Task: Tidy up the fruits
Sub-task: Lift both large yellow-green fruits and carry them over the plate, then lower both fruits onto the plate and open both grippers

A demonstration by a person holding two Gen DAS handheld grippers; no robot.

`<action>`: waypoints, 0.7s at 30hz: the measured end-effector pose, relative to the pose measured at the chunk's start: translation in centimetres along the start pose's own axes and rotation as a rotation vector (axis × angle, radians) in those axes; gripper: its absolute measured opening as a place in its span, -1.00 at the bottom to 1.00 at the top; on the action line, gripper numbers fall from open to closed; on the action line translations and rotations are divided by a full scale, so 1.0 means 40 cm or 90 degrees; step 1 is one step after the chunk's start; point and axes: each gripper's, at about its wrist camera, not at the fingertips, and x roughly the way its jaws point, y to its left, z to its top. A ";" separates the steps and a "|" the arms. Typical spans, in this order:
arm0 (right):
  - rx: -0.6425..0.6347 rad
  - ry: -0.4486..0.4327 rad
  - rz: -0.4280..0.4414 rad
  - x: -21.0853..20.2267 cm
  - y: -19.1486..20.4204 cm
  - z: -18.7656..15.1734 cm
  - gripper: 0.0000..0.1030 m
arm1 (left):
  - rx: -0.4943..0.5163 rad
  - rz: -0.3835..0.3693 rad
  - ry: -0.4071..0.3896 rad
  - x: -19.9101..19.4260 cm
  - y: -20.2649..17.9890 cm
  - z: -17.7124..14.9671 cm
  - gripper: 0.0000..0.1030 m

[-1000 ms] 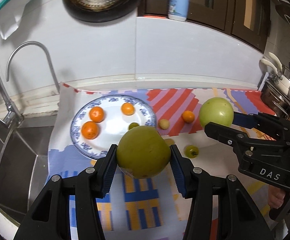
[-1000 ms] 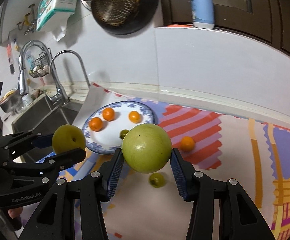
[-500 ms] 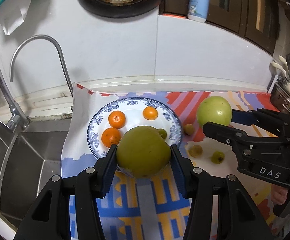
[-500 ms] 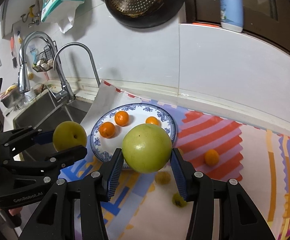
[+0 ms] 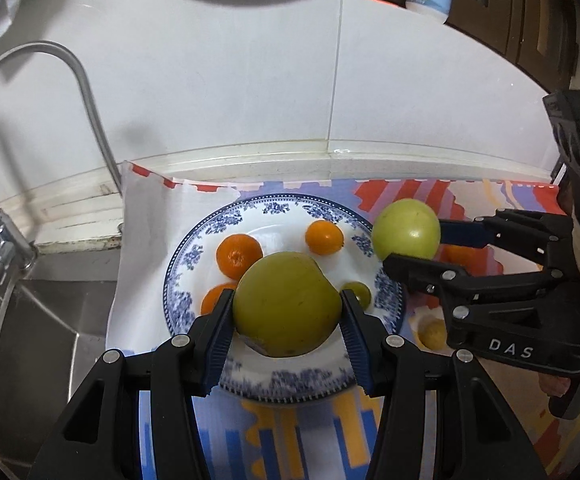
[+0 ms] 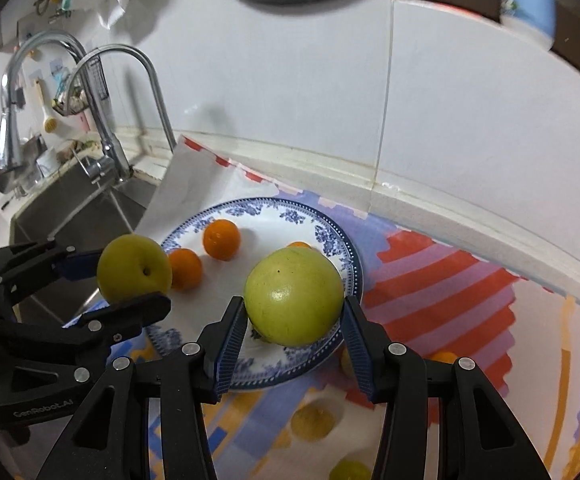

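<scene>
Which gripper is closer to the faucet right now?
Left. The left gripper, holding a green fruit, is at the plate's sink-side edge near the faucet; the right gripper is at the plate's far side.

Both wrist views close above counter, facing wall; share plate (image 5: 194,256).

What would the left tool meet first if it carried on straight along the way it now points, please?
Probably the blue-patterned plate: the left tool, shut on a green fruit, points down at its near half. An orange lies just beyond. Height above the plate is unclear.
</scene>
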 end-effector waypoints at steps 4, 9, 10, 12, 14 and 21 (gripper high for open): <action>0.005 0.024 0.006 0.056 -0.017 0.007 -0.05 | 0.004 -0.005 0.009 0.047 0.008 0.012 -0.02; 0.007 0.044 0.012 0.105 -0.031 0.008 -0.05 | 0.010 -0.008 0.026 0.100 0.016 0.014 -0.02; 0.007 0.047 0.013 0.113 -0.032 0.009 -0.05 | 0.010 -0.007 0.028 0.109 0.018 0.015 -0.02; 0.008 0.051 0.016 0.123 -0.035 0.011 -0.05 | 0.009 -0.008 0.028 0.119 0.021 0.015 -0.02; 0.011 0.055 0.020 0.130 -0.037 0.011 -0.05 | 0.007 -0.009 0.031 0.128 0.022 0.015 -0.02; 0.013 0.070 0.025 0.152 -0.040 0.008 -0.04 | 0.012 -0.003 0.030 0.138 0.017 0.016 -0.01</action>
